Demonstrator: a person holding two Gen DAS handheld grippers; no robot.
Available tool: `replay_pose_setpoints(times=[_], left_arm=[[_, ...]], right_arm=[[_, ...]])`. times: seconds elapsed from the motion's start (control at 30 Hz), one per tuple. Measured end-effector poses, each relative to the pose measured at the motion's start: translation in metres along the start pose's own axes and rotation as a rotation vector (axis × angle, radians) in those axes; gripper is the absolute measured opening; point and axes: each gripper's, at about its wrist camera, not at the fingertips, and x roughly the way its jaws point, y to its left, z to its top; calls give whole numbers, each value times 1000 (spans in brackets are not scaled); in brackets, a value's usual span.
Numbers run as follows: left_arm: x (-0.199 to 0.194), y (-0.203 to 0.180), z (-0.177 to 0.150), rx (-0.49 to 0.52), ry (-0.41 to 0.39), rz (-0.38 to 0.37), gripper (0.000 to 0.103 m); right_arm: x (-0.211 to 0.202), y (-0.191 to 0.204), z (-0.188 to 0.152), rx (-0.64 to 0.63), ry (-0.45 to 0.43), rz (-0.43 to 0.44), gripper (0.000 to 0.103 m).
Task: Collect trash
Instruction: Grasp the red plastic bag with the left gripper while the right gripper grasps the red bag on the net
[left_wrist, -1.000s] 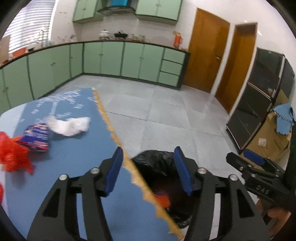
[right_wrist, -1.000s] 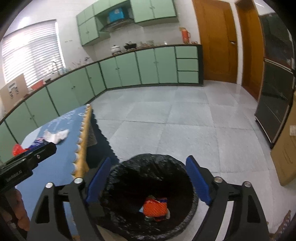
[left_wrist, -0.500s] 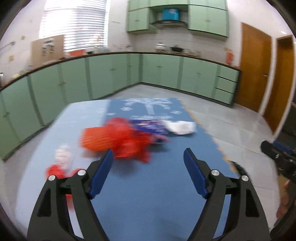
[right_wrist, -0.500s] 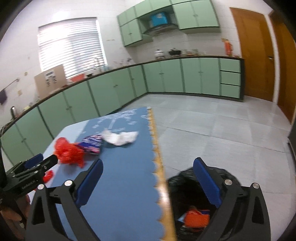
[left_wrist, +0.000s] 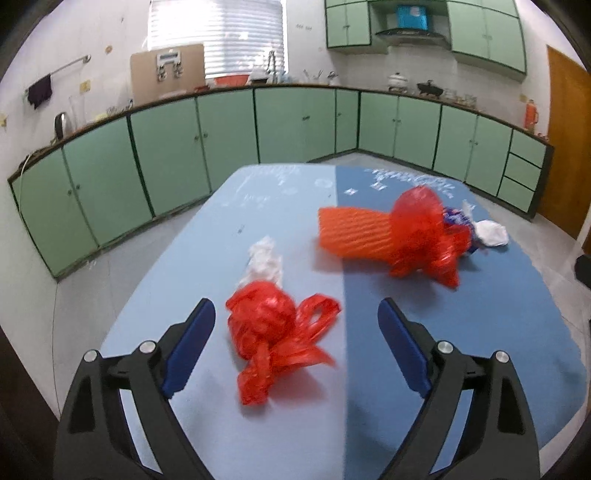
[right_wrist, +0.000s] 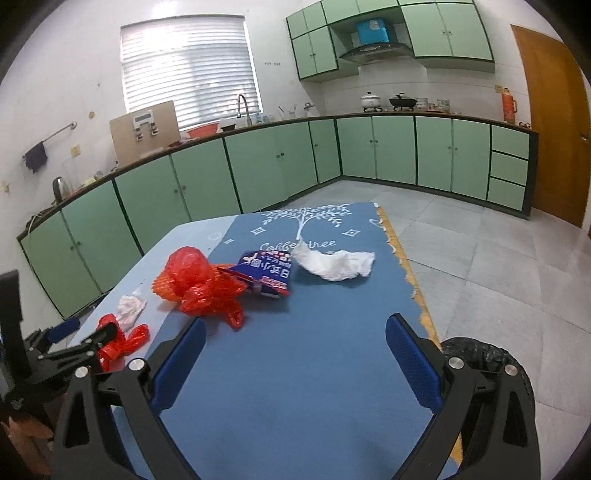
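The left gripper (left_wrist: 295, 343) hangs low over the pale-blue part of the counter (left_wrist: 207, 258). Its blue-padded fingers (left_wrist: 190, 347) are spreading apart, and between them, untouched by either pad, a small crumpled red plastic bag (left_wrist: 277, 332) lies on the surface. Just beyond that bag is a little white tissue wad (left_wrist: 264, 260).

Further along, where the dark-blue cloth (right_wrist: 314, 350) with its white tree print covers the counter, the rest of the trash lies in a loose cluster. An orange foam net sleeve (left_wrist: 354, 236) lies under a larger red plastic bag (right_wrist: 199, 288), and a blue snack wrapper (right_wrist: 266, 273) touches that bag on its far side. A crumpled white paper towel (right_wrist: 336, 264) lies just beside the wrapper, nearer the scalloped edge of the cloth.

The right gripper (right_wrist: 295, 365) is above the bare middle of the dark cloth, fingers (right_wrist: 413, 365) spread wide with nothing between them. The cluster of trash is ahead of it and well clear of the pads.

On the floor beside the counter's edge, low at the right of the right wrist view, the rim of a bin lined with a black bag (right_wrist: 487, 358) shows behind the gripper's frame. Green cabinets (right_wrist: 388, 151) run along the walls behind.
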Motion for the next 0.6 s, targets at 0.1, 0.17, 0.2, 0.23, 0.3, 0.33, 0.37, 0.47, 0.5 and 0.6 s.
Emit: replay_pose_setpoints(times=[0.1, 0.17, 0.2, 0.23, 0.3, 0.33, 0.37, 0.47, 0.5, 0.6], left_arm=[[9, 4, -4, -5, 17, 7, 88], [16, 8, -6, -12, 27, 10, 89], [19, 7, -7, -15, 32, 10, 89], [22, 10, -7, -22, 38, 9, 89], [27, 12, -8, -32, 47, 6, 89], [29, 12, -8, -37, 53, 2, 89], [32, 13, -8, -42, 60, -3, 89], [37, 12, -7, -55, 79, -19, 89], [39, 12, -7, -59, 82, -23, 89], [43, 13, -7, -82, 98, -39, 85]], right_arm=[[5, 6, -1, -4, 7, -2, 96], [8, 7, -1, -7, 16, -3, 96], [9, 8, -2, -8, 20, -3, 96], [11, 9, -3, -10, 23, -2, 96], [15, 11, -3, -15, 31, 0, 96], [17, 12, -3, -18, 34, 2, 96], [19, 13, -4, -21, 38, 4, 96], [25, 17, -5, -26, 49, 12, 96], [26, 18, -6, -27, 52, 16, 96], [30, 21, -5, -33, 57, 23, 95]])
